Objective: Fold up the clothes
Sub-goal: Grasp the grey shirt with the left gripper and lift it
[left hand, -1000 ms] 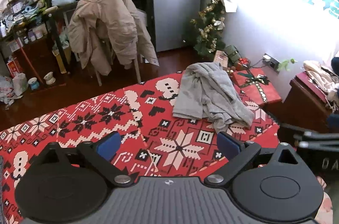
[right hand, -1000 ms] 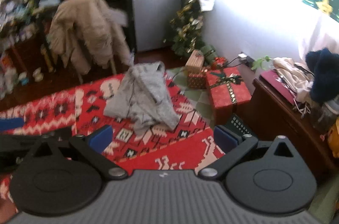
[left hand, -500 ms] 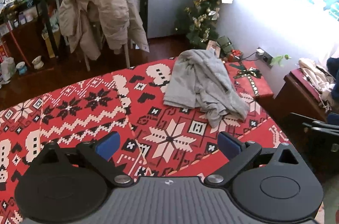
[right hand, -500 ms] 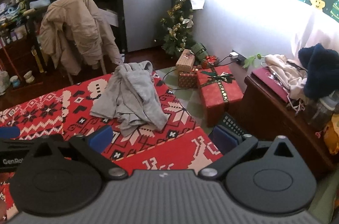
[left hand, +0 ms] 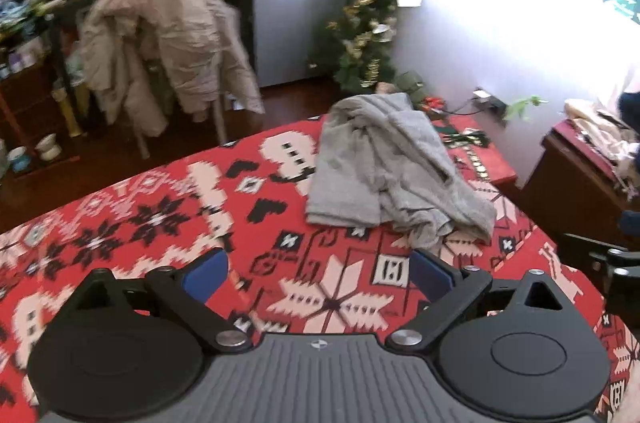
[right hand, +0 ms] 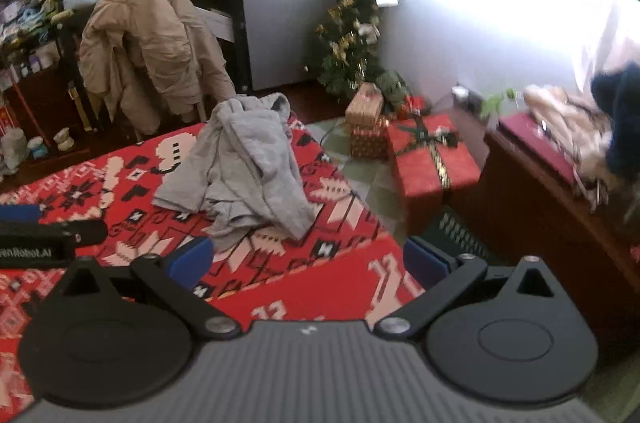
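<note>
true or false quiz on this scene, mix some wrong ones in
1. The grey garment lies crumpled on the red cloth. True.
2. The left gripper is shut on the garment. False: it is open and short of it.
3. The right gripper is open and holds nothing. True.
4. The garment is already folded flat. False: it is bunched in a heap.
5. A beige jacket hangs over a chair. True.

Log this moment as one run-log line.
phase: approach | left gripper: open, empty | right gripper: open, empty | grey garment: crumpled, untouched on red patterned cloth
</note>
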